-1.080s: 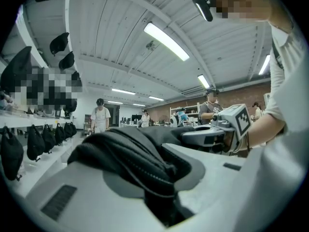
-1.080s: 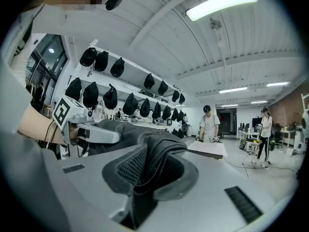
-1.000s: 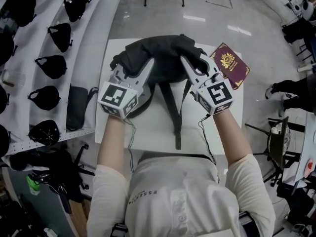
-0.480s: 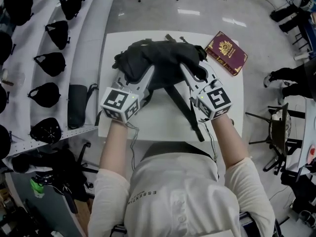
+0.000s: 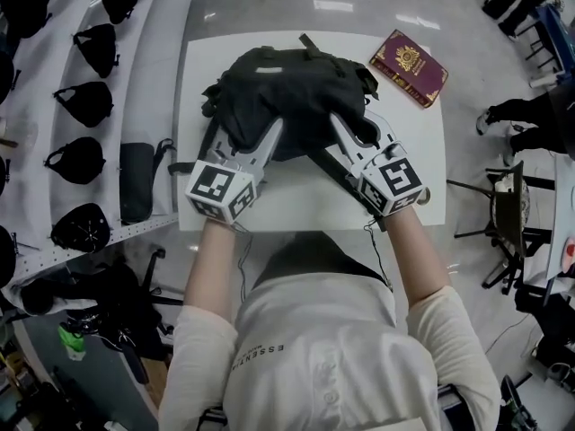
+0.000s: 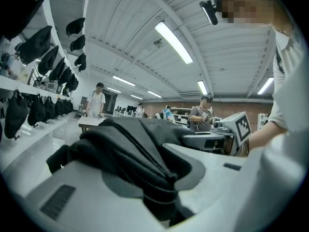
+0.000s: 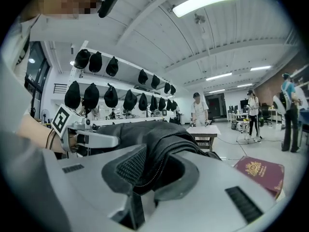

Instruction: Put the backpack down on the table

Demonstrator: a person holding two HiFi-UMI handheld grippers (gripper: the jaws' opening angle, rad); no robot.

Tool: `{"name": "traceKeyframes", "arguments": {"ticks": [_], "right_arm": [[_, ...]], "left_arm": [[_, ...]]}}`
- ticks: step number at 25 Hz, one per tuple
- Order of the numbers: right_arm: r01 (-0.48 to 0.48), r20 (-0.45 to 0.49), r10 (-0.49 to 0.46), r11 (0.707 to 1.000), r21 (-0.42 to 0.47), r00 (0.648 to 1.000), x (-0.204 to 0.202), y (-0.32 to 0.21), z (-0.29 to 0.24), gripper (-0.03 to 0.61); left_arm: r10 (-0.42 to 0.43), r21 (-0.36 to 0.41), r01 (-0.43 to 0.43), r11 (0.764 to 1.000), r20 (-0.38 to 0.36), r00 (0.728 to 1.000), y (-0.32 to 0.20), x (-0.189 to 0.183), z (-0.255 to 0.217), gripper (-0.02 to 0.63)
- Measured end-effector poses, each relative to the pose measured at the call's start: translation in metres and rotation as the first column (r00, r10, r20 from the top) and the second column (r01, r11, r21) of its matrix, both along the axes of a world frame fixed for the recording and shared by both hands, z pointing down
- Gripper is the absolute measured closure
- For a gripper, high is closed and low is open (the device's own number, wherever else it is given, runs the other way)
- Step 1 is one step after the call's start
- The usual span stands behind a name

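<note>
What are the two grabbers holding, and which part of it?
Both hold the black backpack by fabric folds on its near edge: left gripper on the left, right gripper on the right, its jaws having just been opening slightly, fabric between them.

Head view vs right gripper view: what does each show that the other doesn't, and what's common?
Head view only: the white table's whole outline, the right gripper seen from above, and a flat black pouch left of the table.

Right gripper view only: its jaws closed on a fold of the backpack, ceiling lights, and people standing in the background.

Both: the backpack, the maroon booklet beside it, the left gripper gripping the backpack, and rows of black bags.
</note>
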State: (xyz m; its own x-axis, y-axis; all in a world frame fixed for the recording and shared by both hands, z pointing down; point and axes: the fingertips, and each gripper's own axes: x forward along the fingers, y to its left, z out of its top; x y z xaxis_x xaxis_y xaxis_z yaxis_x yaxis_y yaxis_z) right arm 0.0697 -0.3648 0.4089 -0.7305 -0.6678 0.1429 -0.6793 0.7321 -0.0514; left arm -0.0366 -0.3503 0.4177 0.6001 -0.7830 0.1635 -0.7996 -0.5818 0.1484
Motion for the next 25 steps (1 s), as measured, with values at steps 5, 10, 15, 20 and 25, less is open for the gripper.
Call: {"name": "traceKeyframes", "arguments": {"ticks": [5, 10, 15, 20, 25], "right_arm": [[-0.018, 0.012, 0.018, 0.999, -0.026, 1.0, 0.001, 0.024, 0.012, 0.502], [-0.037, 0.017, 0.038, 0.998, -0.048, 0.999, 0.0, 0.045, 0.025, 0.5], [-0.058, 0.029, 0.061, 0.995, -0.084, 0.998, 0.001, 0.068, 0.043, 0.5], [-0.051, 0.022, 0.054, 0.992, -0.115, 0.998, 0.002, 0.09, 0.06, 0.5], [-0.045, 0.012, 0.047, 0.987, -0.153, 0.999, 0.001, 0.109, 0.078, 0.5]], "left_arm": [[0.019, -0.015, -0.02, 1.0, -0.014, 1.0, 0.023, 0.0, 0.013, 0.505], [0.032, -0.031, -0.033, 0.999, -0.021, 0.999, 0.044, -0.002, 0.025, 0.505], [0.032, -0.066, -0.035, 0.997, -0.038, 0.999, 0.067, -0.001, 0.043, 0.505], [0.043, -0.082, -0.046, 0.996, -0.042, 0.998, 0.089, -0.001, 0.06, 0.503], [0.053, -0.093, -0.058, 0.994, -0.049, 0.997, 0.107, -0.003, 0.079, 0.502]]}}
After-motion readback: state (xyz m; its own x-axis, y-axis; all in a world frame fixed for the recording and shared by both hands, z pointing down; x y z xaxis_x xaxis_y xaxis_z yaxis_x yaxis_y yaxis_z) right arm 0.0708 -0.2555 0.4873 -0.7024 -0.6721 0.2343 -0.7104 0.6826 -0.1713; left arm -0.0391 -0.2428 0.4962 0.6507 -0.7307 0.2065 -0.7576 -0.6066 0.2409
